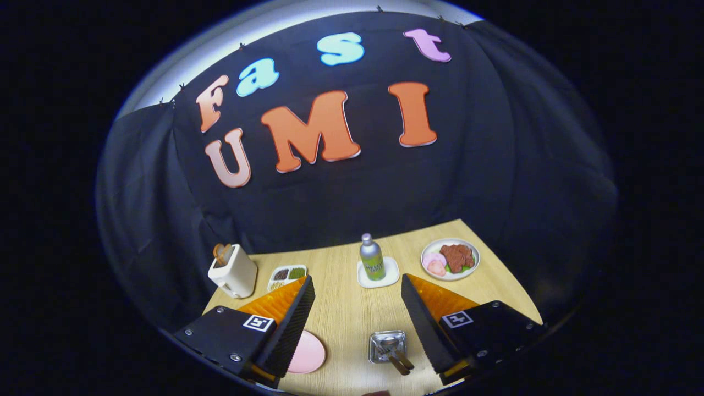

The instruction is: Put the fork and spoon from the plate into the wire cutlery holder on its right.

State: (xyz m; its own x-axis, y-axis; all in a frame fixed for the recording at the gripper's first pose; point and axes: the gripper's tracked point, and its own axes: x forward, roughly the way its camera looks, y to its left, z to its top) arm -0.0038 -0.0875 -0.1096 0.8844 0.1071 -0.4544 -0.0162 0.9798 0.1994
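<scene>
My gripper [357, 279] is open and held well above the wooden table [341, 313], with nothing between its fingers. Below, between the fingers and close to the right one, stands the small wire cutlery holder [386, 345]. Two utensils with brown handles, one of them a spoon, stick out of it. To its left lies a pink plate [308, 353], partly hidden behind the left finger; the part that shows is bare.
Beyond the fingers a green-labelled bottle [372, 257] stands on a white coaster. A plate of food [450, 258] sits at the back right. A white toaster [232, 270] and a small compartment tray [287, 275] are at the back left.
</scene>
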